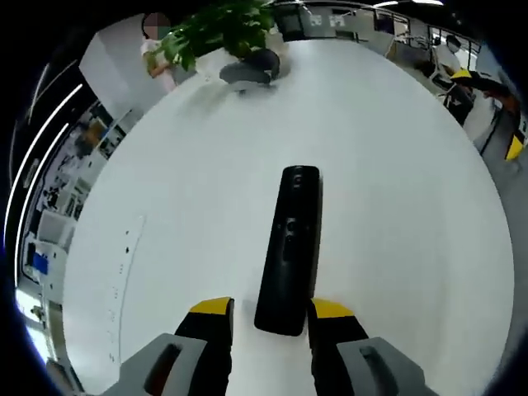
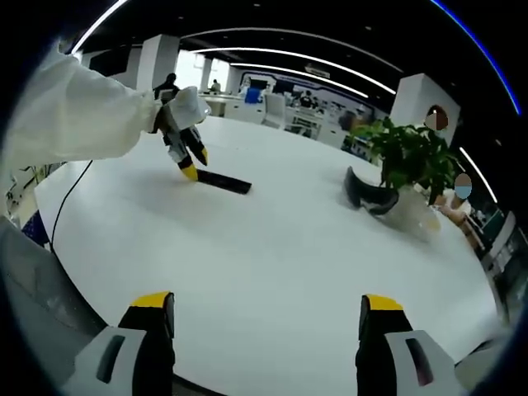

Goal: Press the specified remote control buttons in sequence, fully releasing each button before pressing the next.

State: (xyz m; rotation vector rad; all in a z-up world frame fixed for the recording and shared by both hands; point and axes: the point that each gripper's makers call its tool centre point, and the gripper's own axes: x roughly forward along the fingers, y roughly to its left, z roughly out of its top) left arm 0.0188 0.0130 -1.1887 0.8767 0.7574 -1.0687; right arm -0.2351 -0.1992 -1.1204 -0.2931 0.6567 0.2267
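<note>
A long black remote control [image 1: 289,252] lies flat on the white round table [image 1: 412,214], pointing away from me. Its near end sits between the yellow-tipped jaws of my left gripper [image 1: 271,310], which stands open around it; a gap shows on the left side, and the right jaw is close against the remote's edge. In the right gripper view the same remote [image 2: 224,181] lies far across the table, with the left gripper [image 2: 189,162] at its end, held by a white-sleeved arm [image 2: 78,115]. My right gripper [image 2: 266,307] is open over bare table, holding nothing.
A potted green plant [image 2: 408,157] and a dark curved object [image 2: 367,194] stand at the table's far side, also seen as plant [image 1: 219,29] and dark object [image 1: 252,70]. A thin cable [image 2: 66,206] trails at the left. People sit behind the plant.
</note>
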